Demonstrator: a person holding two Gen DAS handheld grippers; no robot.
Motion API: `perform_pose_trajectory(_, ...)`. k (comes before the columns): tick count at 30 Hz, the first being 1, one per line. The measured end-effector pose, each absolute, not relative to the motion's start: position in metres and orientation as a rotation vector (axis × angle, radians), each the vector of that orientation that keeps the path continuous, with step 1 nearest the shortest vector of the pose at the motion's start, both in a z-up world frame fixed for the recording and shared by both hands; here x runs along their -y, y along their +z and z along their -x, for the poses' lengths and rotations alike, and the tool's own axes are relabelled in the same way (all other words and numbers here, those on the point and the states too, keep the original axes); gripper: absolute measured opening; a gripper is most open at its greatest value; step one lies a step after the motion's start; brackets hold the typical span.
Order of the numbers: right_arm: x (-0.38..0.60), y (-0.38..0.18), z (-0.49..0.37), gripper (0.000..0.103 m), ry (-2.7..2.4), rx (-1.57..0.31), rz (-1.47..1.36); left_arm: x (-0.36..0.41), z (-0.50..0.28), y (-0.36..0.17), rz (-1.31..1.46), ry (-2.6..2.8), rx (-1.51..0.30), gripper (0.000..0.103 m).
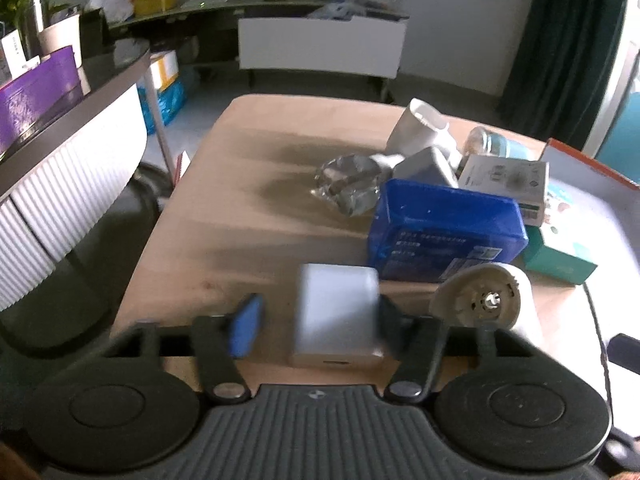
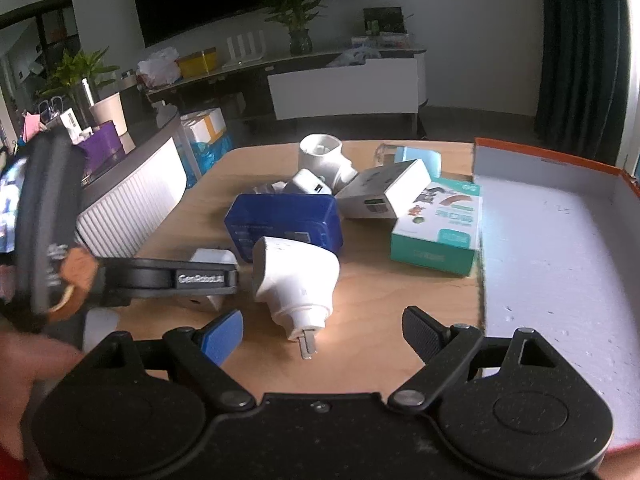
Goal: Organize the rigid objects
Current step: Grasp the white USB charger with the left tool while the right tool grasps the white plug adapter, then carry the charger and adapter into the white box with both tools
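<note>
My left gripper (image 1: 320, 320) is open around a small white charger block (image 1: 336, 316) on the wooden table (image 1: 224, 216); the right finger touches it, the blue left pad (image 1: 246, 326) stands apart. My right gripper (image 2: 324, 332) is open, just in front of a white plug adapter (image 2: 296, 280) with a metal pin pointing at me. The left gripper (image 2: 168, 278) shows in the right wrist view over the charger (image 2: 212, 258). Behind lie a blue box (image 2: 288, 220), a white box (image 2: 384, 196) and a teal box (image 2: 440, 228).
A white tray with an orange rim (image 2: 560, 248) sits at the table's right. A white pipe fitting (image 2: 324, 158), a grey adapter (image 1: 428, 166) and a clear glass piece (image 1: 348, 188) lie at the back. A ribbed white counter (image 1: 60, 200) stands to the left.
</note>
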State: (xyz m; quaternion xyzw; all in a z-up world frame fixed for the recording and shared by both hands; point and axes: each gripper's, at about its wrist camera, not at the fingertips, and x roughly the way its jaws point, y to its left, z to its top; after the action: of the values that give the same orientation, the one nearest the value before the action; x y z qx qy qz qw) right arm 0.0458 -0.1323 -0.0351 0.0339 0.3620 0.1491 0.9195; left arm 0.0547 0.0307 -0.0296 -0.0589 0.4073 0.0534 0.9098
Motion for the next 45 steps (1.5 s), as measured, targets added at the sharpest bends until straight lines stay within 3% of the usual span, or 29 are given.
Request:
perform_pose_trajectory(11, 0.099, -0.063, -0.091, 0.102, 0.37, -0.83, -0.077, -0.056, -0.035, -0.021, 0.181, 0.103, -0.81, 0.041)
perform_pose_trajectory(13, 0.092, -0.065, -0.092, 0.095, 0.364, -0.814, -0.01, -0.057, -0.034, -0.021, 0.185, 0.105, -0.813, 0.041)
perform_pose_trajectory(14, 0.09, -0.064, -0.091, 0.077, 0.354, -0.806, 0.026, -0.058, -0.034, -0.021, 0.187, 0.105, -0.812, 0.041)
perform_pose_trajectory(15, 0.09, -0.063, -0.091, 0.075, 0.357, -0.814, 0.038, -0.058, -0.033, -0.021, 0.189, 0.104, -0.812, 0.041)
perform_pose_trajectory(45, 0.211, 0.017, -0.015, 0.074, 0.16, -0.672, -0.103, 0.031, -0.016, 0.022, 0.15, -0.136, -0.728, 0.041)
